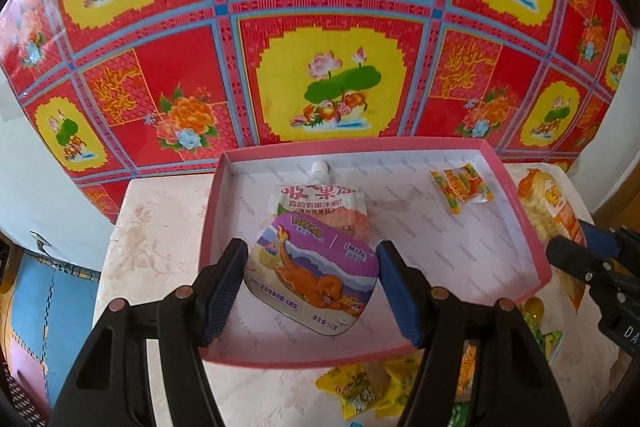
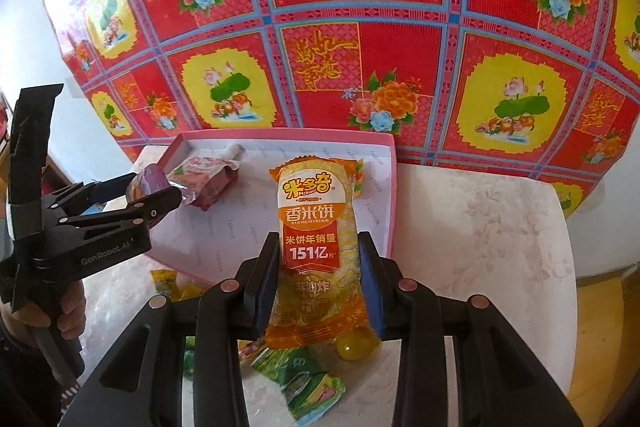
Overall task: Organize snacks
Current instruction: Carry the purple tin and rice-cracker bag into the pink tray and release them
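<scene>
My left gripper (image 1: 312,287) is shut on a purple mint tin (image 1: 316,267) with an orange cartoon creature. It holds the tin above a shallow pink box (image 1: 208,227). Under the tin, a pink jelly pouch (image 1: 320,199) with a white spout lies in the box, and a small orange candy packet (image 1: 460,189) sits at the box's far right. My right gripper (image 2: 320,275) is shut on a long orange rice cracker pack (image 2: 314,227), held over the box's right rim (image 2: 392,195). The left gripper (image 2: 154,187) with the tin (image 2: 142,183) shows at the left of the right wrist view.
The box rests on a small pale patterned table (image 2: 480,227). Loose snacks lie on it in front of the box: yellow packets (image 1: 356,387), a green packet (image 2: 312,383) and a yellow jelly cup (image 2: 356,347). A red floral cloth (image 1: 320,7) hangs behind.
</scene>
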A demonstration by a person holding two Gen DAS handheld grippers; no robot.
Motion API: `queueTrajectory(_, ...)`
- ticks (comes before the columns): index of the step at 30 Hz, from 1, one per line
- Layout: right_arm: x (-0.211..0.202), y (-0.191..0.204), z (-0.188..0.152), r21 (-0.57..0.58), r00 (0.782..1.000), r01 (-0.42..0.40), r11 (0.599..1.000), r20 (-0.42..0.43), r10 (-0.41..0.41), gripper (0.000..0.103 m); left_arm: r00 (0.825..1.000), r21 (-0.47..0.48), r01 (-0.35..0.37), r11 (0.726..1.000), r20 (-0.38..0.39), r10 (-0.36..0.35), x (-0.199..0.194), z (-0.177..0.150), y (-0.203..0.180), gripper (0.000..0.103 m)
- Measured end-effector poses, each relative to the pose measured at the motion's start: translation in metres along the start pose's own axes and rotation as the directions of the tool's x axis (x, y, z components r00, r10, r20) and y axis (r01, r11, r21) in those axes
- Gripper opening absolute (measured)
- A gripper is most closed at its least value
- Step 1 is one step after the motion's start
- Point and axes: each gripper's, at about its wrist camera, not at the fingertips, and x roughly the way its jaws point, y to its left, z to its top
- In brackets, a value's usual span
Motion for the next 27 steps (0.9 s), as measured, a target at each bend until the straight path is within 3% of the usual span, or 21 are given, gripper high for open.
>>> queueTrajectory(9, 0.027, -0.008, -0.002, 0.006, 0.999, 0.024, 1.000, -0.029, -0.023, 0.038, 1.000, -0.023, 0.002, 1.000, -0.026, -0.003, 0.022, -0.002, 0.000, 0.070)
queueTrajectory(27, 0.055, -0.010, 0.001, 0.008, 0.997, 0.058, 0.998, -0.046, -0.058, 0.038, 1.000, -0.018, 0.009, 1.000, 0.026, -0.009, 0.033, -0.003, 0.001, 0.070)
